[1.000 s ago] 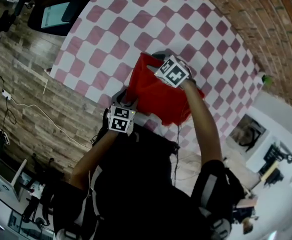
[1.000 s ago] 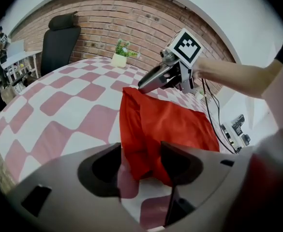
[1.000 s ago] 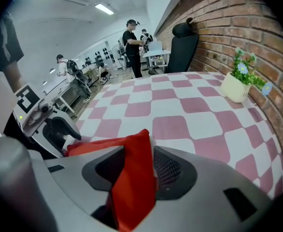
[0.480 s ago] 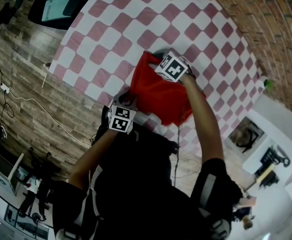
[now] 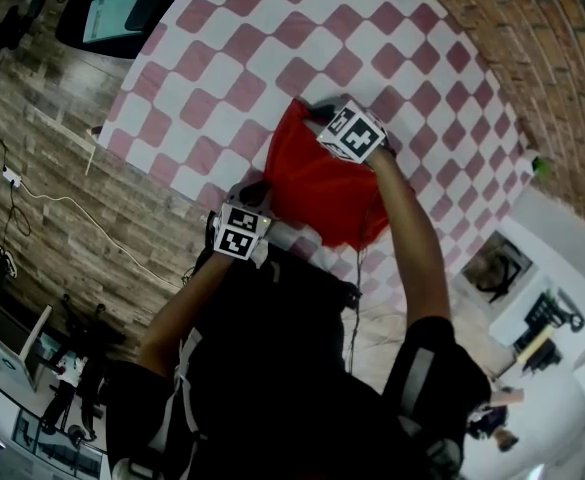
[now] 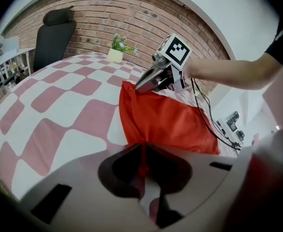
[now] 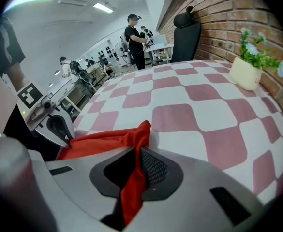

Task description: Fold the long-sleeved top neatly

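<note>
Red fabric, the top [image 5: 322,193], is seen bunched at the middle of the head view, near the edge of the checked table [image 5: 222,68]. At its lower left edge it is pinched by the left gripper [image 6: 142,164]. The jaws have just been closing and are now drawn narrow, with a thin ridge of cloth caught between them. Toward the upper right, the far edge is held by the right gripper [image 7: 136,170], whose jaws have likewise just been closing and are now clamped on a raised fold. Which parts of the garment are gripped cannot be told, as it is too crumpled; possibly two corners. Two grips set well apart are judged to let one edge be lifted taut, so that the top can be spread or folded straight.
</note>
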Motion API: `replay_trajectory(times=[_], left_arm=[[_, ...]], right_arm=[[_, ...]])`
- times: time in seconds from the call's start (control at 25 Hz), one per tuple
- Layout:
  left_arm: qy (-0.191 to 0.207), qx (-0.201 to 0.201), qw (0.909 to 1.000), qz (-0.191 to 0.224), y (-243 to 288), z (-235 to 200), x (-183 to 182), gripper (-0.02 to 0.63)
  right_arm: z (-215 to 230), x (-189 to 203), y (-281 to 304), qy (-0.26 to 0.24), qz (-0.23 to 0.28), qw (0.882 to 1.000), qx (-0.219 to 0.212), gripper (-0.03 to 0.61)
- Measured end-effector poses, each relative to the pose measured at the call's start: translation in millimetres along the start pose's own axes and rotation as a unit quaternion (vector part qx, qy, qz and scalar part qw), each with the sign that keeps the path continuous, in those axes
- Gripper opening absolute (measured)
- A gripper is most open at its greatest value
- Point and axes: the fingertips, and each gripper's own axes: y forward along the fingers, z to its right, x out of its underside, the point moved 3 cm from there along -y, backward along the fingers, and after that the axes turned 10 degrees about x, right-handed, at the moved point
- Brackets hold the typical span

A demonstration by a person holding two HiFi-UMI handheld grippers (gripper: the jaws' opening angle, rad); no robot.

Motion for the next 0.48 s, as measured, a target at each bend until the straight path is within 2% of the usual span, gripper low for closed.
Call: replay_trajectory(times=[0.28, 0.48], left_arm=[[0.060, 0.026, 0.9976, -0.021, 1, -15, -25, 0.037], [0.138, 0.055, 0.9874, -0.054, 11, -26, -49, 0.035]], right_arm=[[28, 12, -3, 0.033, 0.028, 0.998, 0.041, 0.031], [50, 29, -19, 0.086, 0.041, 0.993, 0.069, 0.030]])
